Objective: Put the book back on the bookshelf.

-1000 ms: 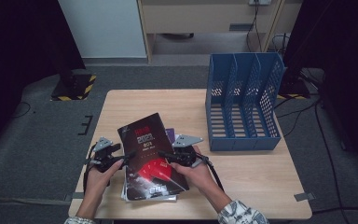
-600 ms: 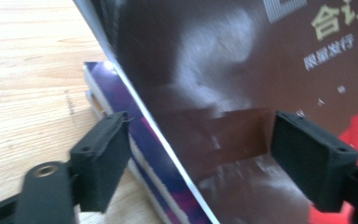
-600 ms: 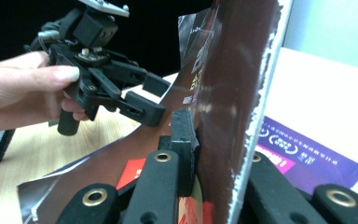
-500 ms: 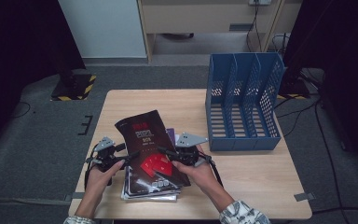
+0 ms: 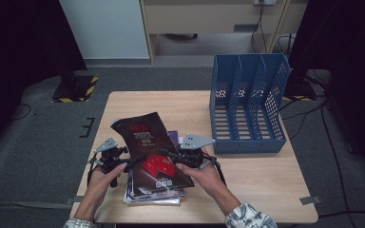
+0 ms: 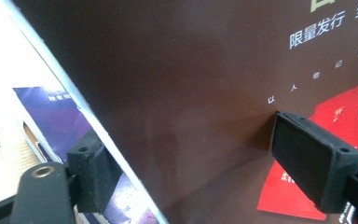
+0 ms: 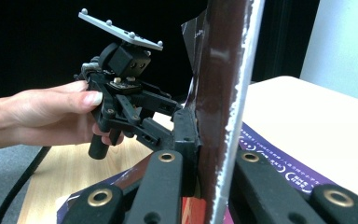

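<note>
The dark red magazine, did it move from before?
Only a little. The dark red magazine tipped slightly left and lower, its top corner sinking toward the table. Both tongs, left and right, keep pinching it. The stack underneath and the blue rack stayed put.

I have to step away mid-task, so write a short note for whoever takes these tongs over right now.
Left tongs: gripping the left edge of the dark brown magazine.
Right tongs: clamped on its right edge.
The magazine is raised and tilted above the stack of magazines near the front edge of the table. The blue file rack stands at the table's right, all slots empty.
Done: top magazine picked up by both tongs.
Left: probably stand it in a rack slot, then deal with the rest of the stack.
</note>
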Motion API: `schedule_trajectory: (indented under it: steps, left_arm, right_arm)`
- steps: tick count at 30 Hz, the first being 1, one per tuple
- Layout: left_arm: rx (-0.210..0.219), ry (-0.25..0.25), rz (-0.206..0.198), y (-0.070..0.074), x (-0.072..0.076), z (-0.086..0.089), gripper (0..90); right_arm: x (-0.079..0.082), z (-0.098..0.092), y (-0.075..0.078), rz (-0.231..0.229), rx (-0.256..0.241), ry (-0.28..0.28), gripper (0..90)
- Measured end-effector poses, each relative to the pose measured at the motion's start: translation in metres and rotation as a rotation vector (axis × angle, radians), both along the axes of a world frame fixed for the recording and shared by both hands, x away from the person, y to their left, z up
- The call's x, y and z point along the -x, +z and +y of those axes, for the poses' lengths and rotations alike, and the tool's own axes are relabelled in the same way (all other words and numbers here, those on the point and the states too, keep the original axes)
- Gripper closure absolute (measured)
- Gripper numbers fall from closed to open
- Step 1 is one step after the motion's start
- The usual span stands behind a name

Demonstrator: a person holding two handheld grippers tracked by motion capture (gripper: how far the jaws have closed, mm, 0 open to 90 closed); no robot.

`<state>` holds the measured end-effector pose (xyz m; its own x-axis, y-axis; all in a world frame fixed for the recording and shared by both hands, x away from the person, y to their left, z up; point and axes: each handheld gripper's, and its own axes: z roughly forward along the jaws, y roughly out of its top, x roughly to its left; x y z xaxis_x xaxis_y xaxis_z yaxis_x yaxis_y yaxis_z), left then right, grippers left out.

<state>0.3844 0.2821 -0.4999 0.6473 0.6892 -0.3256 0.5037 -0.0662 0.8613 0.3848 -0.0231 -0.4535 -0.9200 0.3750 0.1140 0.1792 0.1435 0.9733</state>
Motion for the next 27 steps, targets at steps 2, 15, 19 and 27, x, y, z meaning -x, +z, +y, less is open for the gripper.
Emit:
schedule_trajectory:
  steps: [2,15,19,27]
  left_arm:
    - [0.017,0.017,0.014,0.002,0.001,0.005,36.4]
    - [0.018,0.078,0.004,0.023,0.008,0.005,66.6]
    - [0.025,0.065,-0.001,0.028,0.009,0.007,69.0]
    - [-0.099,0.063,-0.055,0.034,0.013,0.001,83.8]
  right_arm:
    - [-0.002,-0.003,-0.002,0.006,0.002,-0.005,85.3]
    - [-0.011,-0.011,-0.008,0.041,0.024,-0.046,84.2]
    - [-0.014,-0.012,-0.006,0.052,0.035,-0.053,82.6]
    - [-0.015,-0.012,-0.004,0.079,0.071,-0.054,78.1]
